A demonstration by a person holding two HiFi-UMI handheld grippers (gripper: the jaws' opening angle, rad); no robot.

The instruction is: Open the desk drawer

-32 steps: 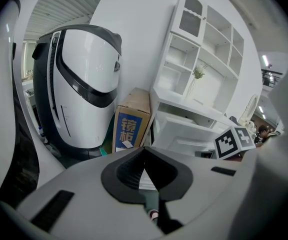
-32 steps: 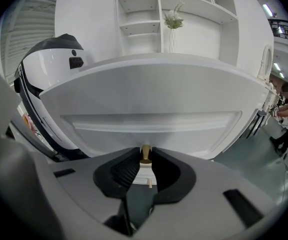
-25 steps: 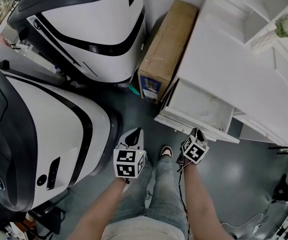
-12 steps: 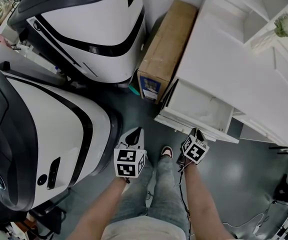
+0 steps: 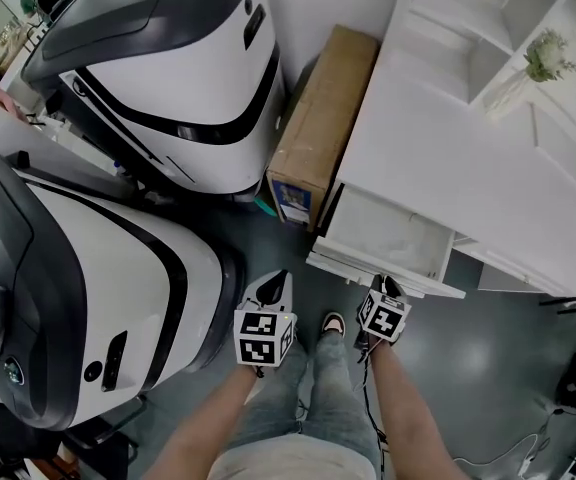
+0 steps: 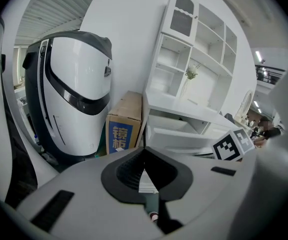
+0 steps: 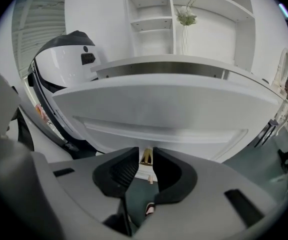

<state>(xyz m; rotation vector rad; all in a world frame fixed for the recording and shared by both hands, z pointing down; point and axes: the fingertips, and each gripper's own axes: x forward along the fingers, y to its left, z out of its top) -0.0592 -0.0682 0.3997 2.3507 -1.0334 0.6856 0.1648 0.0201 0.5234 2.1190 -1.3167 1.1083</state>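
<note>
Right gripper view is showing my right gripper (image 7: 145, 153) at the drawer (image 7: 164, 119) front. Its jaws are slightly apart and have just been opening, with the gold knob (image 7: 146, 157) sitting between them. I am judging the pull done, since the drawer is standing well out of the desk (image 5: 468, 158). Next I am backing straight off. My left gripper (image 6: 143, 150) is hanging closed and empty. Whether a pad is brushing the knob is hard to tell.

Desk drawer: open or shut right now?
Open. The head view shows the drawer pulled well out from the desk, with its white inside exposed.
</note>
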